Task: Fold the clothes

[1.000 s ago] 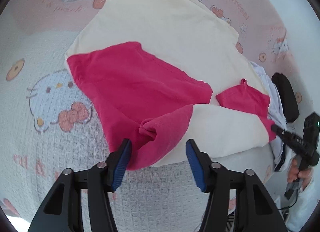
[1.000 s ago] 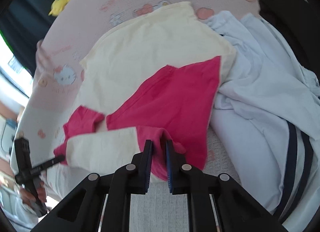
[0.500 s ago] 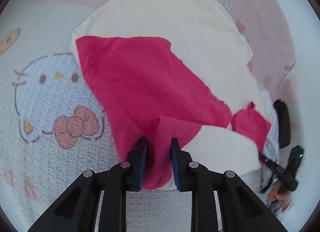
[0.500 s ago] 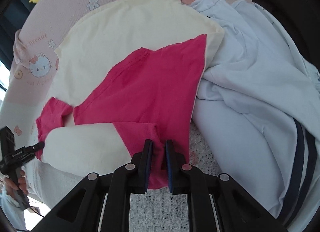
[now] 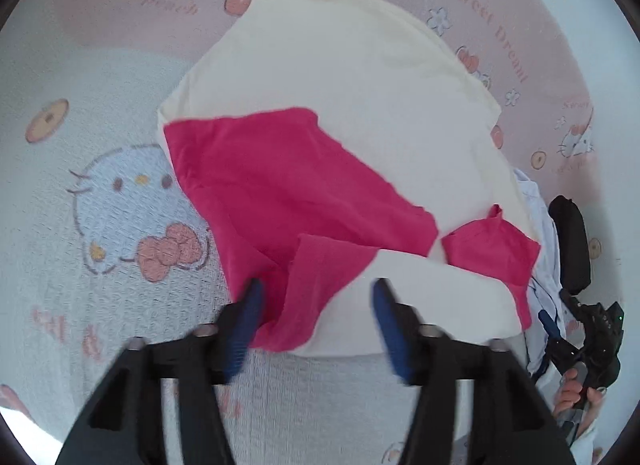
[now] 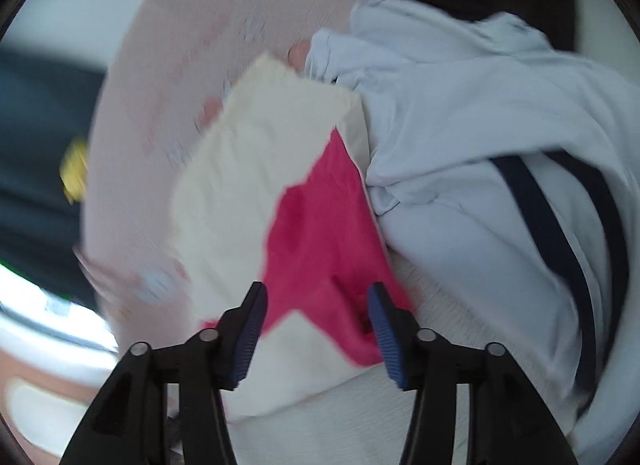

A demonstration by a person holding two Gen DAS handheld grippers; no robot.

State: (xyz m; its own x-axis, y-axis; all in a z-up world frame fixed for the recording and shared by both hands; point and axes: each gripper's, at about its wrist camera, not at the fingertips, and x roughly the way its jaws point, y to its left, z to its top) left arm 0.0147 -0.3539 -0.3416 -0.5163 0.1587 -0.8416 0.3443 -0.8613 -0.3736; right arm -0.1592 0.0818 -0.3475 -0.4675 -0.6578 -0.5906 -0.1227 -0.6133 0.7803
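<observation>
Both claws, the left gripper (image 5: 316,305) and the right gripper (image 6: 316,309), had just been opening, released above the folded cream-and-pink cotton shirt (image 5: 280,185).

Your right tongs (image 6: 318,311) have just opened, pink-and-cream shirt (image 6: 320,233) lying loose between them (frame blurred); pale blue garment (image 6: 480,113) alongside.
</observation>
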